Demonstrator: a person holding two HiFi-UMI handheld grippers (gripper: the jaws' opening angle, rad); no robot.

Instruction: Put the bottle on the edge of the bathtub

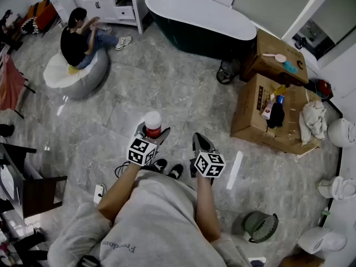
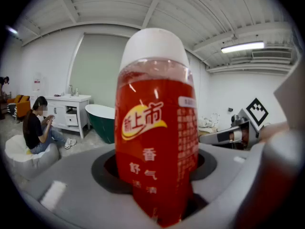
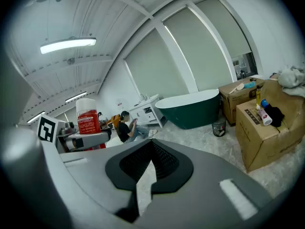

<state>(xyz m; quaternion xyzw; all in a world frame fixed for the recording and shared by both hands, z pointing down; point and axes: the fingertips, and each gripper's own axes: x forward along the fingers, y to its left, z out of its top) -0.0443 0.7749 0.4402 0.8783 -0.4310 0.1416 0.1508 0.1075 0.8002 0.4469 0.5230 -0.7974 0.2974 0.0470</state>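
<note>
My left gripper (image 1: 151,133) is shut on a red bottle (image 1: 152,124) with a white cap, held upright in front of me; in the left gripper view the bottle (image 2: 157,128) fills the middle between the jaws. My right gripper (image 1: 201,143) is shut with nothing in it, just to the right of the left one. The bathtub (image 1: 200,21), dark green outside and white inside, stands across the floor at the far side; it also shows as the bathtub (image 2: 101,120) and the bathtub (image 3: 193,108). From the right gripper view the bottle (image 3: 87,117) shows at the left.
Two cardboard boxes (image 1: 272,110) with small items on them stand right of the tub, with a small bin (image 1: 227,71) between. A person (image 1: 83,35) sits on a beanbag at the left, beside a white cabinet (image 1: 114,1). A mesh basket (image 1: 260,226) lies near my right.
</note>
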